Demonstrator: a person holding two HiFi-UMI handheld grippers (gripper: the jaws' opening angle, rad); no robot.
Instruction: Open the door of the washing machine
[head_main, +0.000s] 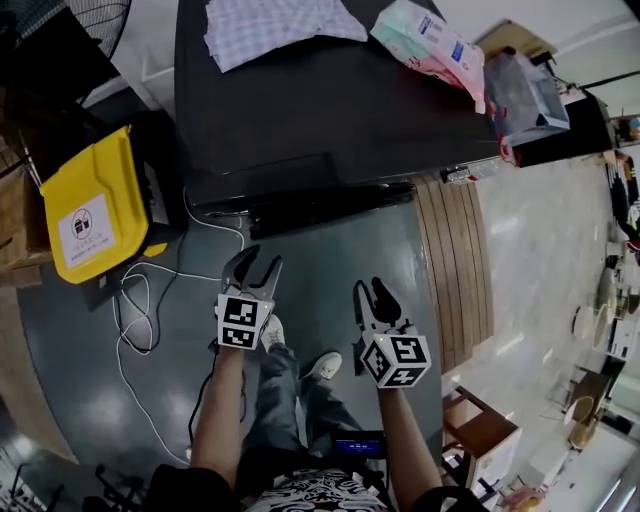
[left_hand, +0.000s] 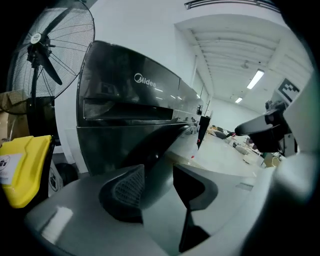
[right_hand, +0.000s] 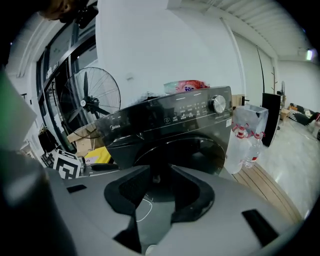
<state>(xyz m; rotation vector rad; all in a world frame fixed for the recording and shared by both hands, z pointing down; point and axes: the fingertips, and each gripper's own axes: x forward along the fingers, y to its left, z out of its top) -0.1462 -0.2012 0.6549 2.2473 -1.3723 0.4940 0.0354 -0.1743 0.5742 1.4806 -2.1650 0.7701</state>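
Approach to the washing machine (head_main: 330, 100), door not yet touched.
Both grippers hang in front of the machine, short of it: the left gripper (head_main: 255, 270) toward its left corner, the right gripper (head_main: 374, 297) facing its front, each with fingers spread and nothing between them. The round door (right_hand: 182, 152) sits in the machine's front, below the control panel, and looks closed. The step in hand appears to be the reach. Next, one gripper needs to get to the door's edge or handle, which I cannot make out, take hold and swing it outward. Count: one machine, one door, two grippers; one fan (right_hand: 95, 100) and one yellow bin (head_main: 95, 205) left of the machine; one checked cloth (head_main: 275, 28) and one packet (head_main: 428, 45) on its top; one bag of bottles (right_hand: 246, 135) at its right.
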